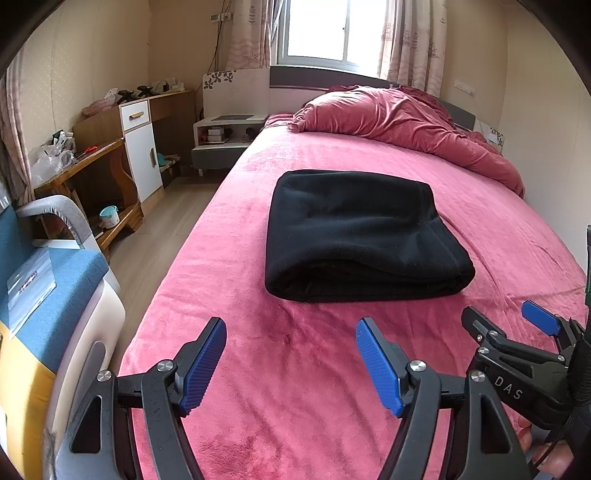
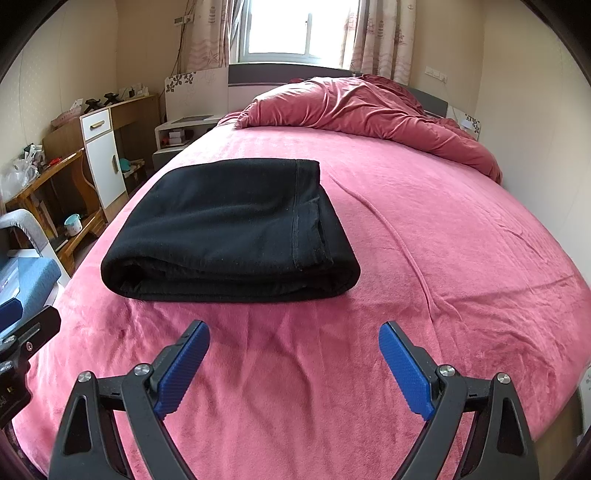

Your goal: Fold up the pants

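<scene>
Left wrist view: the left gripper point(image 1: 291, 363) hovers above the pink bed cover point(image 1: 295, 387) with its jaws spread wide and nothing between the blue pads point(image 1: 376, 369). Black pants point(image 1: 362, 236), folded into a thick rectangular bundle, lie flat on the cover ahead of the gripper and apart from it. The right gripper point(image 1: 517, 321) enters at the lower right edge, also clear of the bundle. A rumpled red duvet point(image 1: 402, 122) is heaped at the head of the bed beneath the window point(image 1: 317, 29); a wooden desk point(image 1: 92, 162) stands along the left wall.

Right wrist view: the right gripper point(image 2: 294, 363) is held over the pink bed cover point(image 2: 443, 258), jaws wide apart and empty. The folded pants point(image 2: 229, 229) rest ahead and to the left, a stitched hem visible along the top layer's right side. Part of the left gripper point(image 2: 22, 339) shows at the left margin.
</scene>
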The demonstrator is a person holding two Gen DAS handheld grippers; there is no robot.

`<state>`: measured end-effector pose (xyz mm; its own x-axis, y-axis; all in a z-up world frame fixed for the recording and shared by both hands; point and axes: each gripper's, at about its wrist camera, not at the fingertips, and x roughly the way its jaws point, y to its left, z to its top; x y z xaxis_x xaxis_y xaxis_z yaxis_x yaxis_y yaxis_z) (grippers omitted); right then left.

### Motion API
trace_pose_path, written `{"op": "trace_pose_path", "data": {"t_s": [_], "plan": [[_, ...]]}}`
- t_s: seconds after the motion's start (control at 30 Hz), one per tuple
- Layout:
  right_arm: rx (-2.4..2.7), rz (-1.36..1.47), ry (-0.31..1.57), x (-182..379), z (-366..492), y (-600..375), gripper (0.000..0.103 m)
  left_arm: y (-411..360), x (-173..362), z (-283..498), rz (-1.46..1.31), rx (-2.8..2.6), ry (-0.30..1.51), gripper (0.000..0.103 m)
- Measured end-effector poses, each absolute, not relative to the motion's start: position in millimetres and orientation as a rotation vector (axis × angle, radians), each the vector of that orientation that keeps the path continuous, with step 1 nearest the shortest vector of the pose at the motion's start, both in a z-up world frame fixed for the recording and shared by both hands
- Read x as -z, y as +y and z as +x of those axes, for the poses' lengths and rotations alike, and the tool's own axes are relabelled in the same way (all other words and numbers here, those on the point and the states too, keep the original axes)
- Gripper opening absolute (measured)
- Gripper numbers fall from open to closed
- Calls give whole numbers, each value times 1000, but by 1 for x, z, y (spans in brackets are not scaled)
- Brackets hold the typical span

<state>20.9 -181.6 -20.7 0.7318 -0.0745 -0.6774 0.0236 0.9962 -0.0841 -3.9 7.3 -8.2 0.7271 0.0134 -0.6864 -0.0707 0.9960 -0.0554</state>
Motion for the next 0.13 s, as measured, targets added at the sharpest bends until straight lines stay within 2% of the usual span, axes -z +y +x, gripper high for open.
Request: {"op": "trace_pose_path", "data": {"t_s": [0.13], "plan": [[50, -69, 758, 24, 23, -185, 94, 8, 10, -4, -98, -33, 754, 74]]}}
